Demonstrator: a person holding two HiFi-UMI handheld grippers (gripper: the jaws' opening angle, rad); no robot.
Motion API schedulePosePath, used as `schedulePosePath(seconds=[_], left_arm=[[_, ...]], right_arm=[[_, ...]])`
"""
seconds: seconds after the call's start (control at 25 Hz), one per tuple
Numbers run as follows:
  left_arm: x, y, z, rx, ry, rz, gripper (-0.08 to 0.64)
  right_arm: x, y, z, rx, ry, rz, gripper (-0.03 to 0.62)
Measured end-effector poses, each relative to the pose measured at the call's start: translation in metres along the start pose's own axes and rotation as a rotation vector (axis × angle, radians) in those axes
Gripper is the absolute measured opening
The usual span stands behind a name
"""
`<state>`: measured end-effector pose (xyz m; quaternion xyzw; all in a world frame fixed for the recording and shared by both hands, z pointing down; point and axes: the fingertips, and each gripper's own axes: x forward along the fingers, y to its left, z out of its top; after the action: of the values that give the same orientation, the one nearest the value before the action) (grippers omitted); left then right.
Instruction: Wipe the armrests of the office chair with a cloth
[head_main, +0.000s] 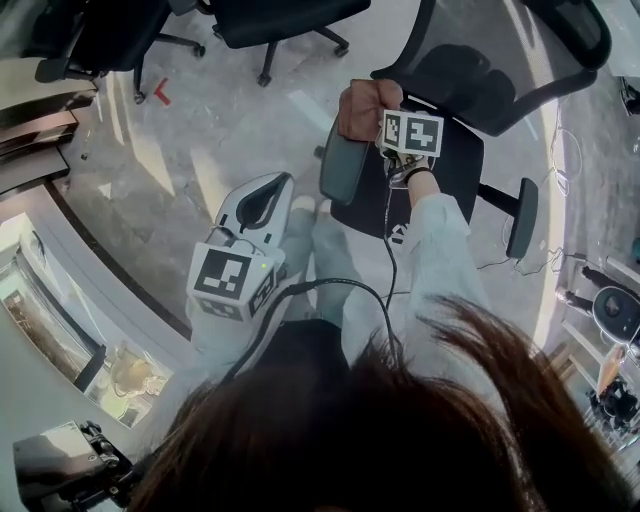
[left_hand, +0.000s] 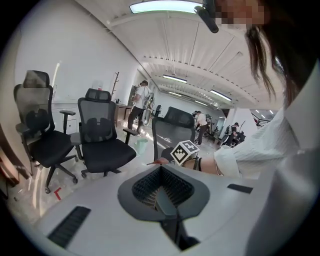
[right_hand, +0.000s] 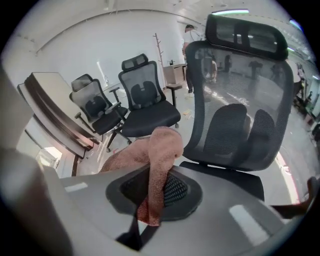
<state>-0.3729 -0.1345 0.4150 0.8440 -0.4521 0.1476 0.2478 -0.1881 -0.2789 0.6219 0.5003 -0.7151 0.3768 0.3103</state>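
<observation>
Clamping a pink-brown cloth (right_hand: 161, 150), the right claw (right_hand: 152, 197) has it bunched between its jaws, with the loose end draped over the claw's front. In the head view the cloth sits at the far end of the near armrest (head_main: 343, 172) of the office chair (head_main: 470, 95); contact cannot be confirmed. The left claw (left_hand: 167, 202) is closed on nothing, beside that armrest and apart from it.

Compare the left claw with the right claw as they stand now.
The left claw is shut on nothing; the right claw is shut on a pink cloth. The left claw sits close to the person's body, away from the chair, while the right claw is out by the office chair's armrest. Both have white bodies and closed jaws.
</observation>
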Motion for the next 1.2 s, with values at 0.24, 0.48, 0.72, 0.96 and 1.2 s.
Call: schedulePosePath(seconds=[0.24, 0.48, 0.72, 0.96, 1.2], left_arm=[[0.000, 0.011, 0.001, -0.005, -0.006, 0.002, 0.003], [0.009, 0.009, 0.010, 0.007, -0.013, -0.033, 0.003], [0.019, -0.004, 0.023, 0.031, -0.022, -0.073, 0.003], [0.020, -0.033, 0.034, 0.064, -0.038, -0.114, 0.003], [0.014, -0.046, 0.037, 0.084, -0.047, -0.133, 0.003]], right_arm=[[0.001, 0.003, -0.016, 0.069, 0.051, 0.032, 0.037], [-0.024, 0.042, -0.062, -0.049, 0.147, 0.154, 0.037], [-0.055, 0.078, -0.115, -0.097, 0.199, 0.226, 0.037], [-0.078, 0.091, -0.159, -0.073, 0.217, 0.254, 0.037], [-0.086, 0.092, -0.152, -0.018, 0.136, 0.247, 0.037]])
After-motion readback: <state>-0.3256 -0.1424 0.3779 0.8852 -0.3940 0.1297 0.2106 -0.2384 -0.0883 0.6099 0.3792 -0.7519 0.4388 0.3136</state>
